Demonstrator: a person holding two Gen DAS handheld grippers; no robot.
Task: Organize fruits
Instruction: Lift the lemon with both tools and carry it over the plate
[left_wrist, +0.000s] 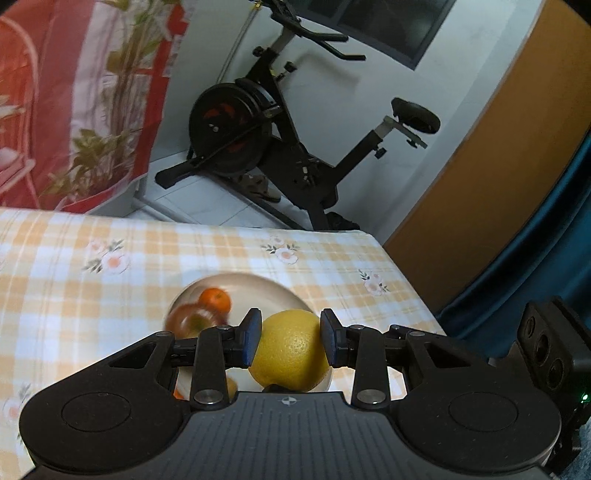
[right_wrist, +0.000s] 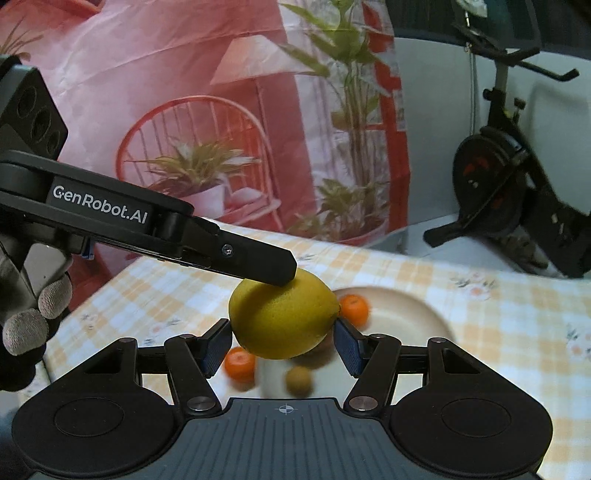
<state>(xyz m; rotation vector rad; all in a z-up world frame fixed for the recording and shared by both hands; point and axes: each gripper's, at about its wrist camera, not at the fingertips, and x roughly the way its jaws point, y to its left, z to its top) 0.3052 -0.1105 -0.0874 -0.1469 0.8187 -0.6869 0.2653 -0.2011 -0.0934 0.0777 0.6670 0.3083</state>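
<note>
My left gripper (left_wrist: 290, 338) is shut on a yellow lemon (left_wrist: 290, 350) and holds it above a white plate (left_wrist: 258, 286). The plate holds an orange mandarin (left_wrist: 215, 299) and a reddish apple (left_wrist: 190, 319), both blurred. In the right wrist view the same lemon (right_wrist: 282, 319) sits between my right gripper's (right_wrist: 282, 343) pads, which stand at its two ends; the left gripper's finger (right_wrist: 255, 260) crosses over its top. Below lie the plate (right_wrist: 406, 314), a mandarin on it (right_wrist: 354, 306), another mandarin (right_wrist: 240, 364) on the cloth and a brownish kiwi (right_wrist: 298, 380).
The table has an orange checked floral cloth (left_wrist: 110, 280). An exercise bike (left_wrist: 280, 147) stands behind the table's far edge. A red printed curtain (right_wrist: 184, 110) hangs at the left. A wooden door (left_wrist: 498, 155) is at the right. A gloved hand (right_wrist: 29, 314) holds the left gripper.
</note>
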